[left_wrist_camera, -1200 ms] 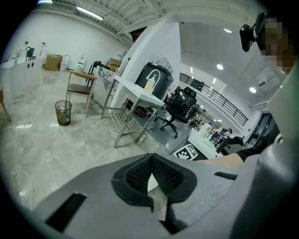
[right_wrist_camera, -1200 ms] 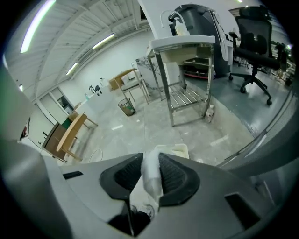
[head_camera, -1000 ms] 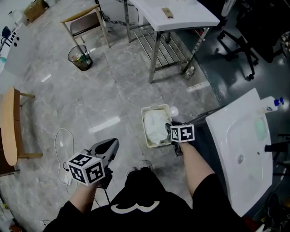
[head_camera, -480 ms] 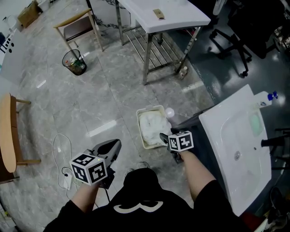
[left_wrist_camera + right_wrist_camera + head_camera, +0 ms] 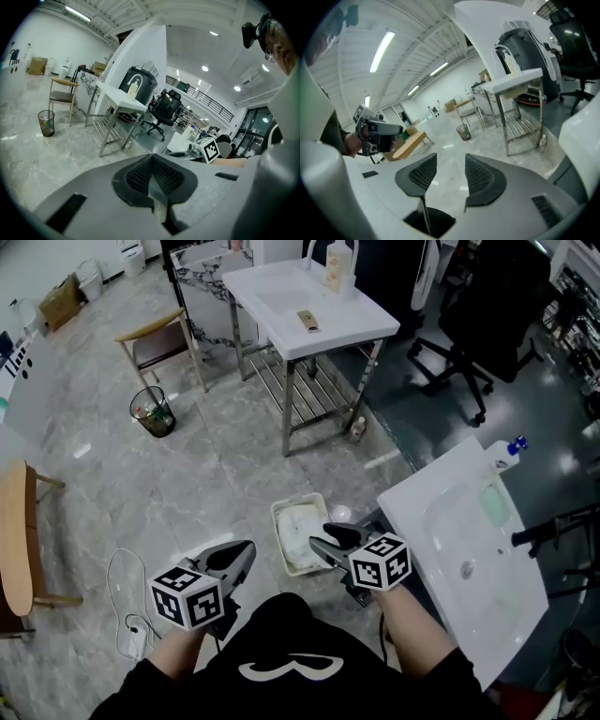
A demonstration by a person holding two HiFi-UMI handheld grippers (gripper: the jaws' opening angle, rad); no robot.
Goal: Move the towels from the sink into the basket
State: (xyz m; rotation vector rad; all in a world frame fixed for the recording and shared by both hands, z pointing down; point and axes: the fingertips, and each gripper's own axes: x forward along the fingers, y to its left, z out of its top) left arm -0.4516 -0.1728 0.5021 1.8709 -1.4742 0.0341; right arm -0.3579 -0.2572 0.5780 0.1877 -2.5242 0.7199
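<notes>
The white basket point(image 5: 276, 532) stands on the floor in front of me with white towels point(image 5: 298, 527) piled in it. To its right is the white sink point(image 5: 441, 521); a pale green patch point(image 5: 494, 505) lies in its far part. My right gripper point(image 5: 317, 542) hangs above the basket's right edge, clear of the towels. In the right gripper view the right gripper point(image 5: 445, 161) is open, its jaws have just been closing, and nothing is between them. My left gripper point(image 5: 246, 547) is left of the basket; its pads point(image 5: 140, 173) meet with nothing held.
A second white sink table point(image 5: 309, 306) on steel legs stands ahead, with a wooden chair point(image 5: 155, 343) and a waste bin point(image 5: 153, 412) to its left. A black office chair point(image 5: 469, 343) is at the right, a wooden bench point(image 5: 14, 531) at the far left. A white cable point(image 5: 122, 596) lies on the floor.
My right gripper has lifted up and back out of the basket, leaving the towels in it. The left gripper has risen a little. The head view has tilted up.
</notes>
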